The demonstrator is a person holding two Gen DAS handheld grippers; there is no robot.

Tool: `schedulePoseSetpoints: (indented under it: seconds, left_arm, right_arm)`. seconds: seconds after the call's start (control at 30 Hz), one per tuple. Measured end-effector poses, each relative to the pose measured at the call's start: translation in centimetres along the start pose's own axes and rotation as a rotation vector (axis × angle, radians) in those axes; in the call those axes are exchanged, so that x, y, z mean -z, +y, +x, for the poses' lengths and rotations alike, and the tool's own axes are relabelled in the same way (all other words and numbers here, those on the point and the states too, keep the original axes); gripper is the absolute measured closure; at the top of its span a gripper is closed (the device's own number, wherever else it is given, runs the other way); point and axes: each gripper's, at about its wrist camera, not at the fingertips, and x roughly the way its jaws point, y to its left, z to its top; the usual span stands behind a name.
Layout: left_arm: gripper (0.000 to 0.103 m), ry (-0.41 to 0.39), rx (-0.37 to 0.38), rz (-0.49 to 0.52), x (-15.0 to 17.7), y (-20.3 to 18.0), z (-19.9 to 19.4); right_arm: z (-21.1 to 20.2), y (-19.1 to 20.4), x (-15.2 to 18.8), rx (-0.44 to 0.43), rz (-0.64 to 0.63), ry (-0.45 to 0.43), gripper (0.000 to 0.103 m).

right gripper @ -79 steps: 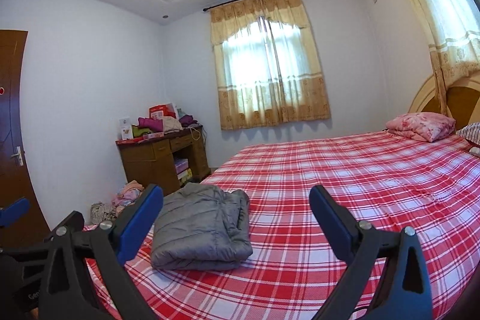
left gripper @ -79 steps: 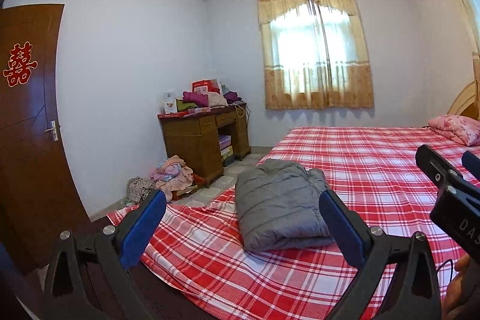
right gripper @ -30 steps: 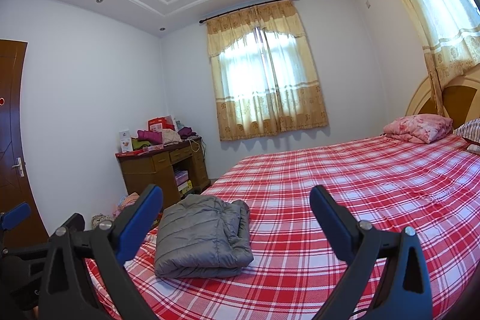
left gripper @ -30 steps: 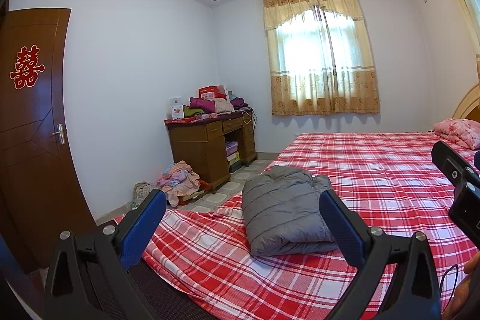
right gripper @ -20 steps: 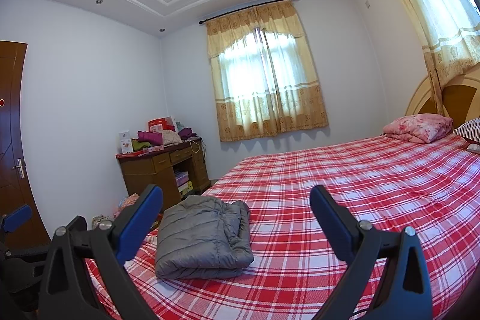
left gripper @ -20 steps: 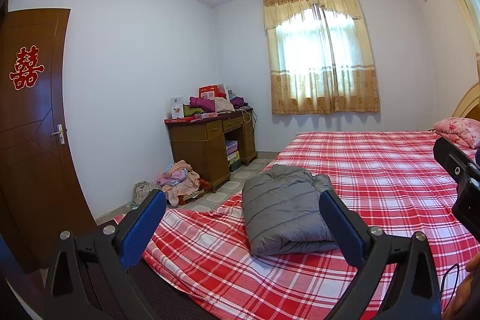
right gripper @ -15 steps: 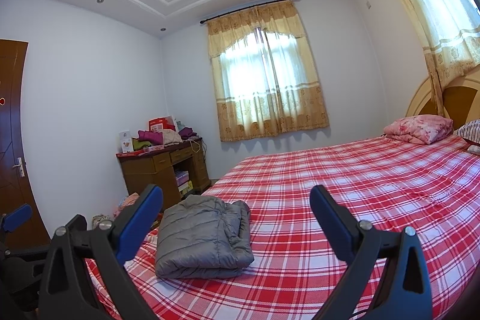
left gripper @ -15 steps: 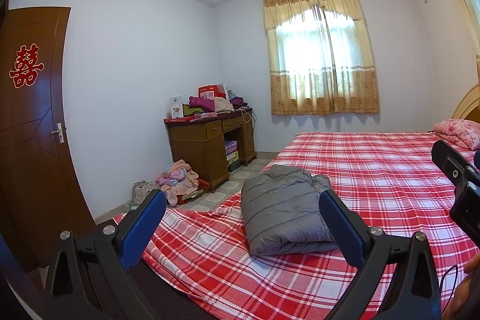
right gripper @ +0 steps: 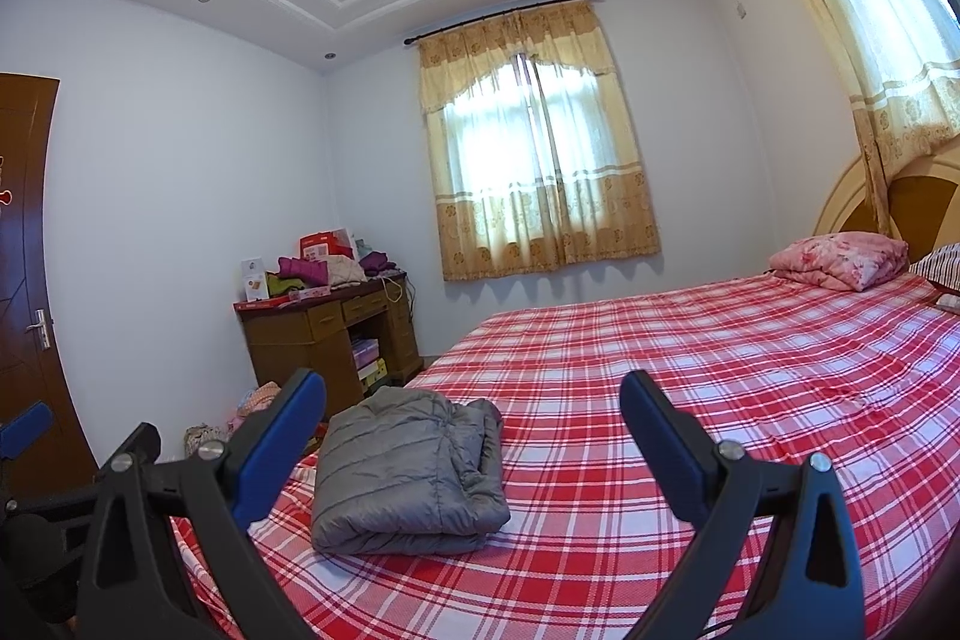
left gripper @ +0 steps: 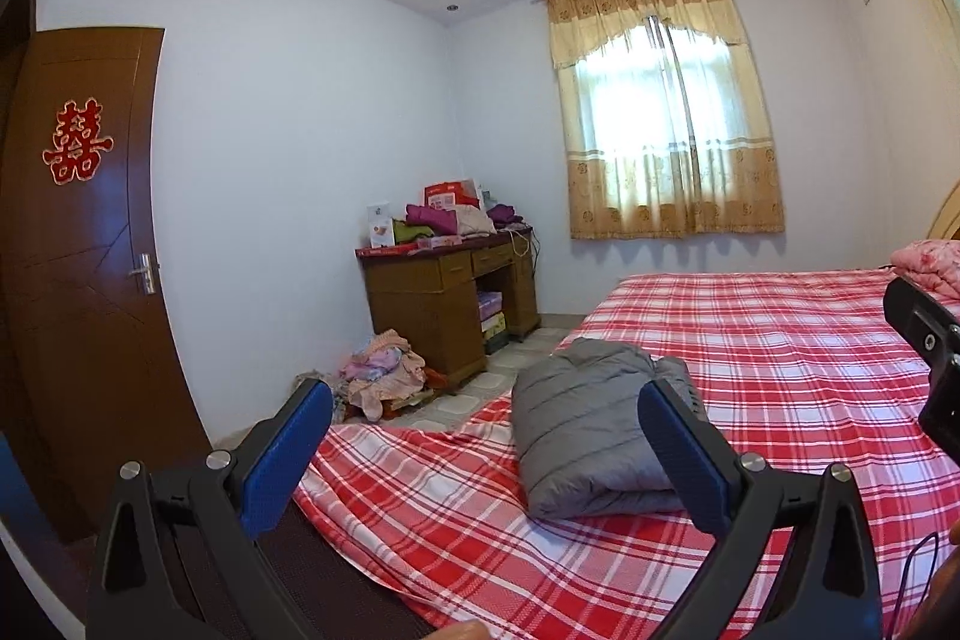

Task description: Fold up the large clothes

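A grey quilted jacket (left gripper: 585, 427) (right gripper: 408, 469) lies folded in a compact bundle on the near left part of the bed (left gripper: 780, 370) (right gripper: 690, 400), which is covered with a red and white plaid sheet. My left gripper (left gripper: 480, 445) hangs open above the bed's near corner, short of the jacket, with nothing between its blue pads. Over the front edge of the bed my right gripper (right gripper: 474, 436) is also open and holds nothing, with the jacket ahead and to its left. Part of the right gripper's body (left gripper: 927, 340) shows at the right edge of the left wrist view.
A wooden desk (left gripper: 447, 298) (right gripper: 327, 334) piled with clothes and boxes stands against the far wall. A heap of clothes (left gripper: 384, 382) lies on the floor beside it. A brown door (left gripper: 78, 250) is at left. A pink pillow (right gripper: 840, 259) lies by the headboard.
Both grippers have risen and drawn back slightly from the bed, staying open. The folded jacket has not moved.
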Motion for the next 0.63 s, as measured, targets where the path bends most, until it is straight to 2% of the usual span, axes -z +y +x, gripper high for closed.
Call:
schedulePoseSetpoints:
  seconds: [0.13,0.33,0.63]
  left_arm:
    - [0.001,0.04,0.057,-0.042,-0.1,0.6,0.6]
    - [0.001,0.088,0.091,-0.095,0.0,1.5,1.6]
    - [0.001,0.148,0.084,-0.065,0.6,1.4,3.5]
  right_arm:
    - [0.0,0.0,0.1,0.002,-0.005,0.002,0.003]
    - [0.1,-0.3,0.3,-0.002,-0.006,0.01,0.003]
    - [0.3,-0.6,0.5,-0.002,-0.006,0.015,0.0]
